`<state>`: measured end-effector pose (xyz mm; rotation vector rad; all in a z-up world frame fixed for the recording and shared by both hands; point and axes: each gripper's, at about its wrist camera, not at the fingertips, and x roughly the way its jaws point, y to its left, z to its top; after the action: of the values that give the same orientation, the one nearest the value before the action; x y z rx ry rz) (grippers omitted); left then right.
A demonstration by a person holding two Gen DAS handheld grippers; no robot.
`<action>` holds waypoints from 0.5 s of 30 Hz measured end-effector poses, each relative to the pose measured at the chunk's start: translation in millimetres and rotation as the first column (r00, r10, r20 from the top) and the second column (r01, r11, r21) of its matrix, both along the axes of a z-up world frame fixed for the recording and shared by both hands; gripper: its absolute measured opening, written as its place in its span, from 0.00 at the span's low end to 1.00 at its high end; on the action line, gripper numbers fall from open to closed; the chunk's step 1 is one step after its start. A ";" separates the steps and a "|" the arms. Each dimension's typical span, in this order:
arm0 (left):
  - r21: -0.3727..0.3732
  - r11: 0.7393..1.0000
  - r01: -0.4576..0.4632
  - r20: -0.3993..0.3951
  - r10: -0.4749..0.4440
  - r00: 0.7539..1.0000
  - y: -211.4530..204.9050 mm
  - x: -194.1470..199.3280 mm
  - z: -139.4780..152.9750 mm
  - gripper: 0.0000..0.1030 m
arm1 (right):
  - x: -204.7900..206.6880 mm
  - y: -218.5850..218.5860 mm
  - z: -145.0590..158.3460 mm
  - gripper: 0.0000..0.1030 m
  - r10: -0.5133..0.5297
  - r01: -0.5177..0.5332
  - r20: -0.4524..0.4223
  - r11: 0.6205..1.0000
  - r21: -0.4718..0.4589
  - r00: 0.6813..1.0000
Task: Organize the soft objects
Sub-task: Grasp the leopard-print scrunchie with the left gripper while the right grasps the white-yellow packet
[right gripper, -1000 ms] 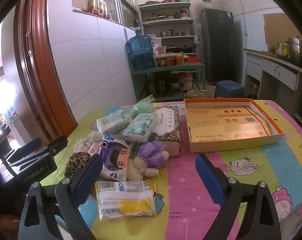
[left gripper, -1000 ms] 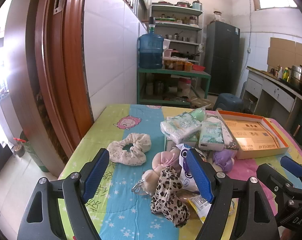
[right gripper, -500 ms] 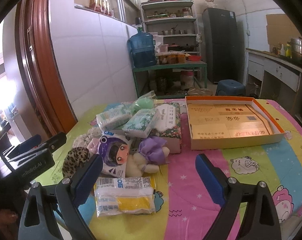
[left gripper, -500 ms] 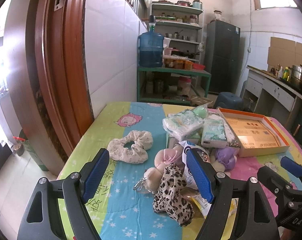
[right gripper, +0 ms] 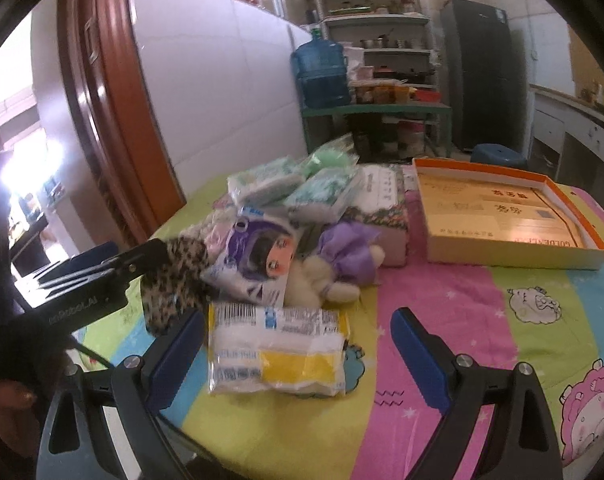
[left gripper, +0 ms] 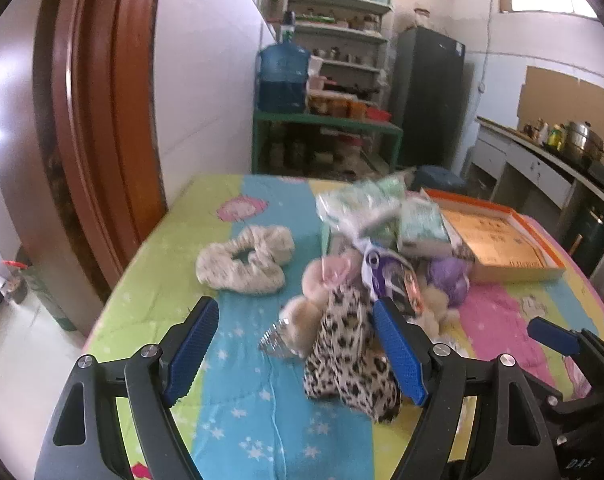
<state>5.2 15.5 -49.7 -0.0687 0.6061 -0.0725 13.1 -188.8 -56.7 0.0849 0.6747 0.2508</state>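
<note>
On the far left of the bright cartoon-print tablecloth [left gripper: 238, 412] lies a cream ruffled fabric scrunchie [left gripper: 244, 259], alone on the green and blue stripes. The left gripper [left gripper: 294, 348] hangs over the table edge with its blue-padded jaws spread wide, gripping nothing. Between those pads sits a leopard-print fabric scrunchie [left gripper: 348, 354], touching a beige-and-pink fluffy hair clip [left gripper: 318, 292]. Next along, a purple-haired doll-face packet [right gripper: 258, 258] leans on a small white plush toy with a purple bow [right gripper: 334, 264]. Behind them, green-and-white tissue packs [right gripper: 290, 188] are piled on a flower-patterned box [right gripper: 386, 210]. In front, the right gripper [right gripper: 298, 356] is also released, jaws wide, and a clear plastic pack with white and yellow contents [right gripper: 276, 354] lies flat between its pads, touching neither. Over on the right, an orange-rimmed shallow cardboard box [right gripper: 498, 216] sits clear of the pile, nothing soft in it.
</note>
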 end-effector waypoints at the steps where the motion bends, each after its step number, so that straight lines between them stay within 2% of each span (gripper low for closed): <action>1: -0.004 1.000 0.013 -0.014 -0.013 1.000 -0.2 0.3 -4.5 0.78 | -1.0 -0.8 -3.2 0.92 0.006 -0.006 -0.010 1.000 0.002 1.000; 9: -0.042 0.996 0.075 -0.065 -0.077 0.995 -8.4 7.8 -19.4 0.78 | -3.5 -5.5 -15.8 0.92 0.050 -0.048 -0.058 0.998 0.038 0.997; 10: -0.047 0.996 0.079 -0.069 -0.082 0.994 -9.6 9.5 -21.2 0.73 | -3.8 -4.7 -18.3 0.92 0.062 -0.060 -0.066 0.997 0.038 0.996; 11: -0.052 0.995 0.084 -0.074 -0.088 0.993 -10.6 11.3 -23.2 0.56 | -4.0 -3.6 -20.2 0.92 0.069 -0.067 -0.075 0.997 0.034 0.995; 12: -0.057 0.995 0.087 -0.078 -0.091 0.993 -10.8 12.6 -25.1 0.46 | -4.0 -1.5 -22.6 0.92 0.078 -0.076 -0.088 0.997 0.026 0.993; 13: -0.062 0.994 0.087 -0.083 -0.092 0.992 -9.1 11.9 -26.8 0.25 | -2.9 1.0 -25.7 0.92 0.089 -0.088 -0.101 0.996 0.016 0.991; 14: -0.067 0.994 0.087 -0.095 -0.093 0.991 -9.0 13.9 -30.0 0.14 | -2.2 4.2 -28.7 0.92 0.105 -0.104 -0.114 0.995 0.008 0.988; 15: -0.075 0.993 0.090 -0.107 -0.098 0.989 -7.2 16.2 -31.2 0.13 | -2.3 6.9 -30.6 0.92 0.119 -0.119 -0.121 0.993 0.005 0.986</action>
<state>21.5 8.3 -80.9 -0.1131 0.7173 -0.1823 10.8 -181.9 -87.2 0.0584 0.8021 0.3621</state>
